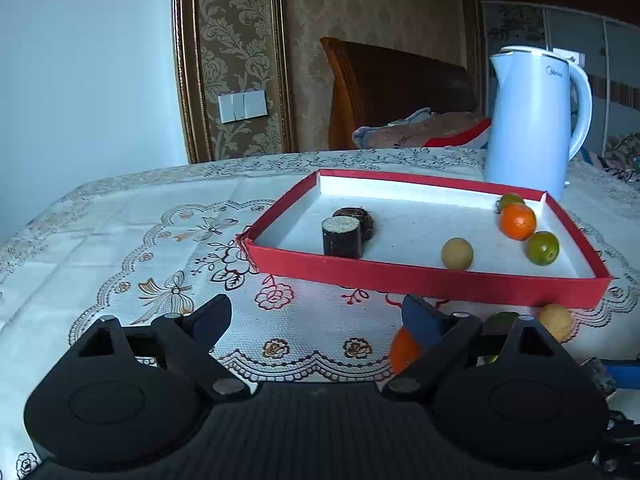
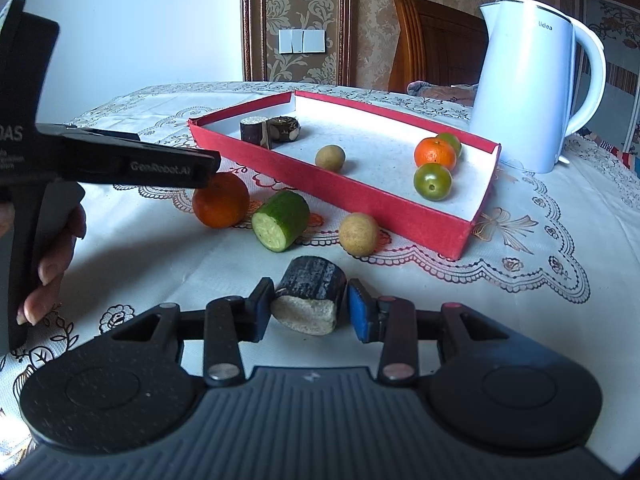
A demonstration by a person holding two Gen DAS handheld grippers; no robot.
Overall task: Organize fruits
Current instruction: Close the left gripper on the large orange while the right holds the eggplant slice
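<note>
Fruit count, taken against red tray (image 2: pixel 384 200) as landmark.

Inside tray, seven pieces:
- two dark cut chunks (image 2: pixel 256 130) at far left corner, touching each other
- one tan round fruit (image 2: pixel 330 157) near middle of front wall
- one orange (image 2: pixel 435 153) toward right end
- two green round fruits: one (image 2: pixel 433 181) just in front of orange, one (image 2: pixel 452 140) behind it, mostly hidden

Outside tray, on lace tablecloth (image 2: pixel 540 248) in front of front wall, four pieces:
- one orange (image 2: pixel 221 200), farthest left
- one green cut cylinder (image 2: pixel 281 220) on its side, pale cut face toward camera, just right of that orange
- one tan round fruit (image 2: pixel 359 234), closest to tray wall
- one dark chunk with pale cut face (image 2: pixel 308 300), nearest camera

One white kettle (image 2: pixel 528 96) behind tray's right end.

Jaws:
- right gripper (image 2: pixel 308 308): narrow, blue pads either side of dark chunk with pale cut face; left pad against it, right pad at its edge, contact there hard to confirm. Chunk resting on cloth.
- left gripper (image 1: pixel 316 320): spread wide, nothing between fingers; hovering in front of tray's left half, right finger in front of loose orange. Hand (image 2: pixel 52 256) wrapped around its handle.
</note>
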